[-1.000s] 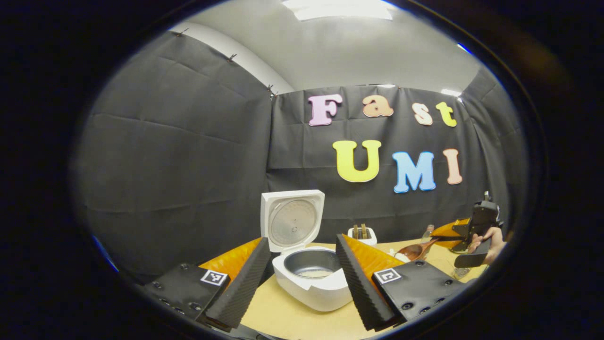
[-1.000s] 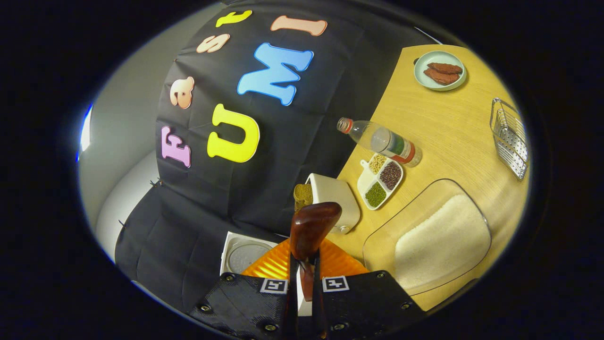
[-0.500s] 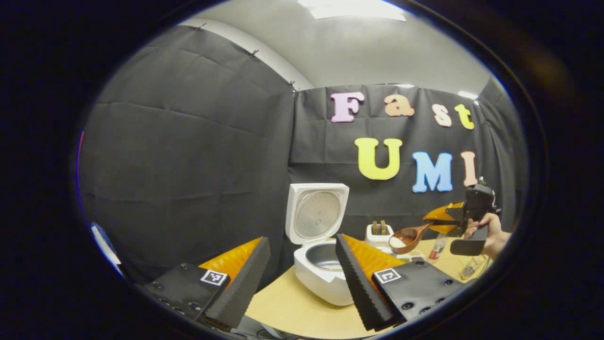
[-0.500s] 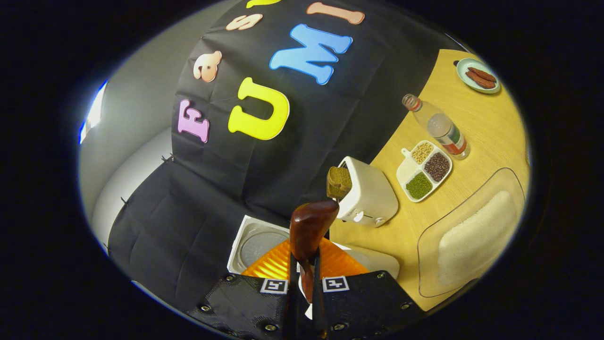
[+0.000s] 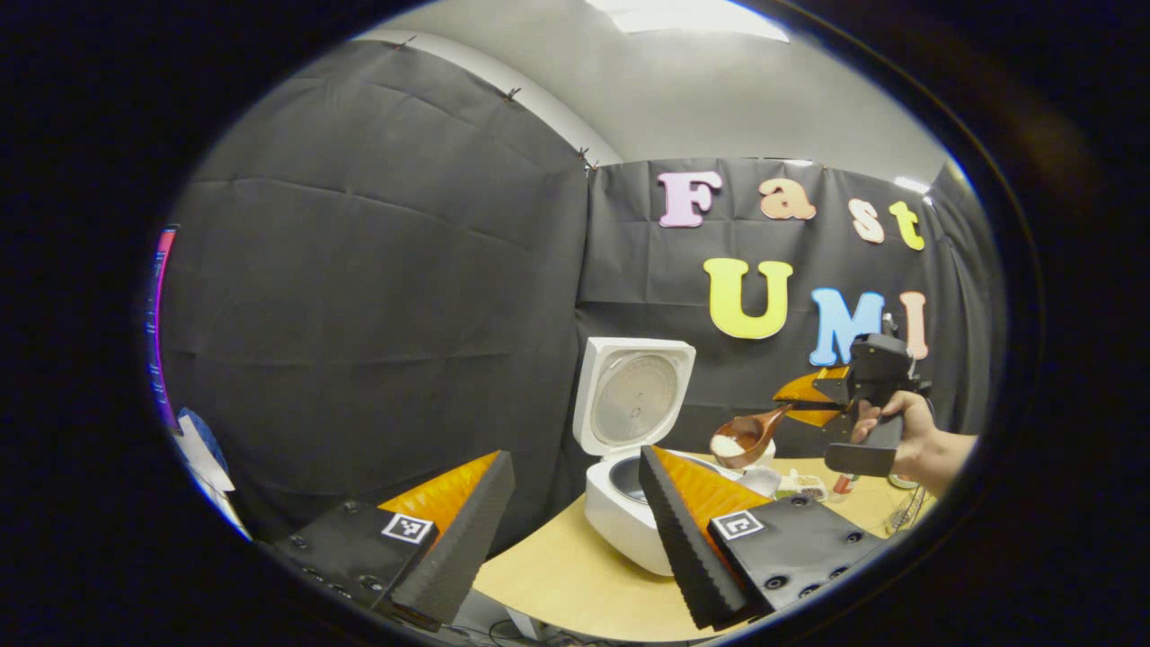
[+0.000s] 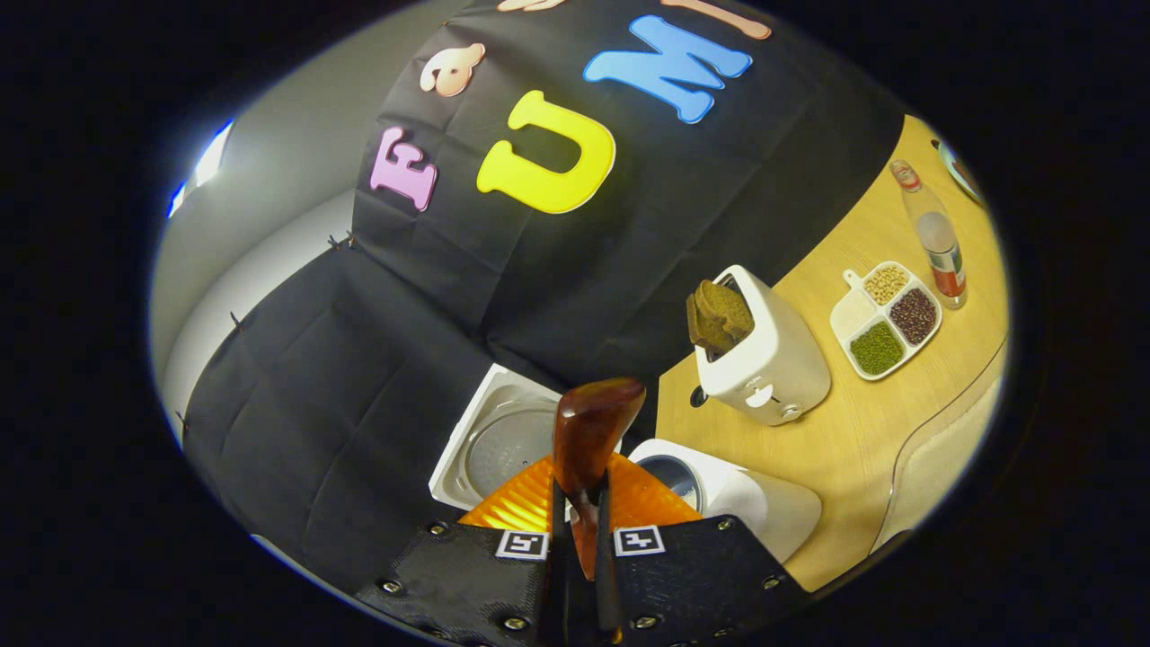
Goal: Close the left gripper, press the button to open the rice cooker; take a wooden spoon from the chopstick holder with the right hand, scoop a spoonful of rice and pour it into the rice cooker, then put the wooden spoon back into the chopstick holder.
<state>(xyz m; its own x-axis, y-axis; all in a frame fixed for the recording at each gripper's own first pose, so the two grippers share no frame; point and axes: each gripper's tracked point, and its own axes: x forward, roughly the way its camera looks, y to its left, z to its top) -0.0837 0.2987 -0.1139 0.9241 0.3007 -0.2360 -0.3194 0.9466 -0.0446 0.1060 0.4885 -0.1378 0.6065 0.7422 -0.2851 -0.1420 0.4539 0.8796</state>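
Spoon (image 5: 744, 437) holding rice, hanging above what looks like the open cooker's (image 5: 629, 503) far rim; right gripper (image 6: 576, 530) is clamping its handle. Left gripper (image 5: 575, 526) is gaping, idle.

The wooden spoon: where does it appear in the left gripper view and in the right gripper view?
Left gripper view: wooden spoon at right of centre, rice in its bowl, above the rice cooker.
Right gripper view: bottom centre, handle clamped in the right gripper.
Shared landmark: the cooker's open lid.
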